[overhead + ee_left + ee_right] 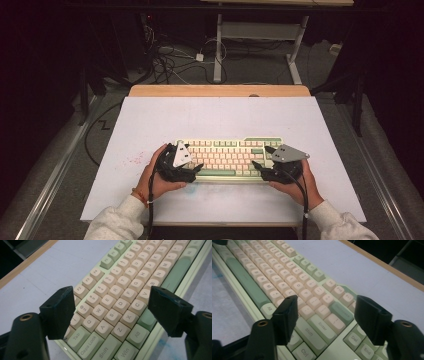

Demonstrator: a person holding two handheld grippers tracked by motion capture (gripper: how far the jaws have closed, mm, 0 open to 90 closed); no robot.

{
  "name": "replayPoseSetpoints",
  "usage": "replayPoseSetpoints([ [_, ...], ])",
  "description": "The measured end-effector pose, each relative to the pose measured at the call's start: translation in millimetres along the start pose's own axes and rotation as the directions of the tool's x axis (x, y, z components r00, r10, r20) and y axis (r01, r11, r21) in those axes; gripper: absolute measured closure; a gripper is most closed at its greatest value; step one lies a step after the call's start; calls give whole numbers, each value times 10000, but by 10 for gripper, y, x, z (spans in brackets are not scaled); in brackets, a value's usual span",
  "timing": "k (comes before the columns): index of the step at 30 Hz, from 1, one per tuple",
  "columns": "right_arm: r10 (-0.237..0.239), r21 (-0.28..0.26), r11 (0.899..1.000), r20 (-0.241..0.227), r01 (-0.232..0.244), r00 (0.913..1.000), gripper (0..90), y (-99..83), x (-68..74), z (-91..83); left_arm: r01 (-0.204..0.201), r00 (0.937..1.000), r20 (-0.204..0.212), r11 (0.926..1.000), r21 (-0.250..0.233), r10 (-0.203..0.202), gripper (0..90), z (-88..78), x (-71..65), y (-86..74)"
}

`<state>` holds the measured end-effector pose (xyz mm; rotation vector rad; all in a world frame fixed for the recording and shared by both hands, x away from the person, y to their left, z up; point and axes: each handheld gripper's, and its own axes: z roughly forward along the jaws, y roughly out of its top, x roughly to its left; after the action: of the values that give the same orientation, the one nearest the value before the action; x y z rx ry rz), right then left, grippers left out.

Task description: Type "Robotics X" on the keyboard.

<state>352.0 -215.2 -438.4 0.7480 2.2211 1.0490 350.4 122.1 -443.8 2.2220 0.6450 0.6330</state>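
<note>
Keyboard (227, 159) | lies near the front of the white surface (150, 125), between both hands | left gripper (110, 312) and right gripper (325, 320) fingers spread, holding nothing, poised above its two ends | risk: lowered fingers could catch keycaps or push the board askew | legible: Tab, Caps Lock, Shift, Win, Alt, Enter, Ctrl, Del, End.

Recording lab or studio: black curtains (45, 60) enclose the frame's edges, loose cables (165, 60) cross the grey floor (320, 65) at upper centre, white-topped bench (220, 120) mid-frame.
</note>
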Motion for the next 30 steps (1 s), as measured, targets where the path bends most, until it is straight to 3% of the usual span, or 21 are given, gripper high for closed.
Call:
replayPoseSetpoints([
  [7, 211, -97, 9997, 311, -208, 9993, 207, 5, 6, 15, -194, 9995, -265, 9997, -133, 190, 165, -17, -21, 18],
  [11, 194, -187, 9997, 519, -185, 9985, 251, 15, 23, 7, -173, 9992, -367, 9995, -260, 163, 174, -32, -26, 34],
  [20, 114, -385, 9992, 698, -87, 9975, 194, 52, 38, -39, -43, 9996, -281, 9989, -469, 30, 174, -80, -29, 40],
  [30, 23, -520, 9986, 795, 19, 9968, 175, 82, 51, -116, -188, 9992, -349, 9990, -404, 174, 165, -170, -27, 30],
])
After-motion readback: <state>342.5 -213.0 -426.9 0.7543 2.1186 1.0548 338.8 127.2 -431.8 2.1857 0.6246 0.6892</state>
